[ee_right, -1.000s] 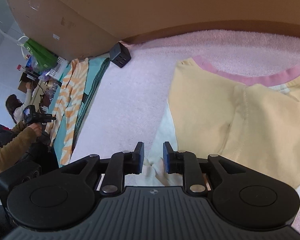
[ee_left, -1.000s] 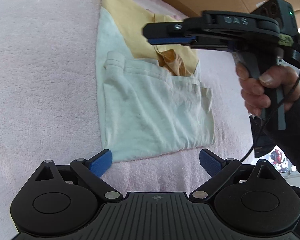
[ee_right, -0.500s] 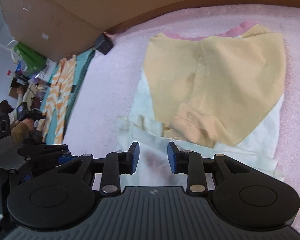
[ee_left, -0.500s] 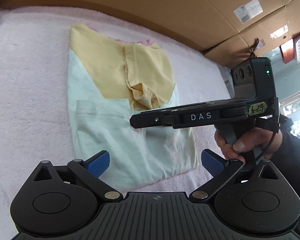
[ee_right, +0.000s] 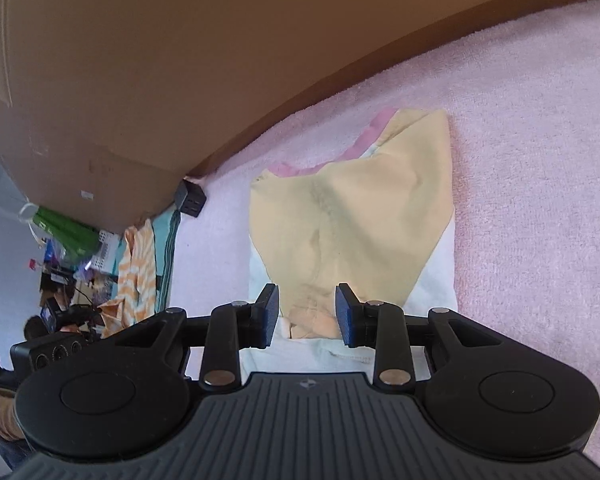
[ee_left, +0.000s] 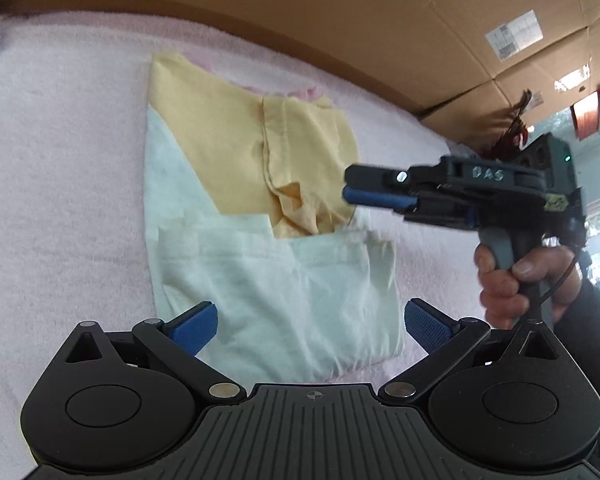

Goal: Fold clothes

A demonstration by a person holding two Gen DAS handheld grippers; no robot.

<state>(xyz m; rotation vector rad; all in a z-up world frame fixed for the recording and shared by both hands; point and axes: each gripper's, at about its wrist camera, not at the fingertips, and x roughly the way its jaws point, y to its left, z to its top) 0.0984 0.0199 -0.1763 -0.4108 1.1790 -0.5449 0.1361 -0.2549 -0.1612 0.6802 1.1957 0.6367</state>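
Pink fluffy blanket (ee_left: 52, 184) covers the whole surface, w/ a big brown cardboard wall (ee_right: 172, 64) right behind it. On the blanket lies the folded shirt (ee_left: 284, 300), pale mint body toward us, yellow sleeves (ee_left: 240, 148) folded in across the top, a thin pink collar edge peeking out at the far end. It sits flat, roughly mid-blanket, short of the cardboard.

Left tool (ee_left: 308, 326) hangs over the shirt's near hem, blue pads spread wide, nothing between them, not touching the cloth as far as I can see.

Right tool (ee_left: 350, 190) comes in from the right side, held by a hand (ee_left: 520, 284) in a dark sleeve, lying sideways over the shirt's right edge near the bunched yellow cuff. From its own camera the right tool (ee_right: 307, 312) shows a narrow-ish gap, jaws just been easing apart, and the crumpled cuff shows in the gap beyond them; pads aren't pressing on it. Bit blurred in the left view, so whether it's clear above the cloth or brushing it, can't say for sure.

Off to the far left edge of the blanket: a small black box (ee_right: 190, 199), then striped orange-and-white cloth (ee_right: 140, 264) beside teal fabric.
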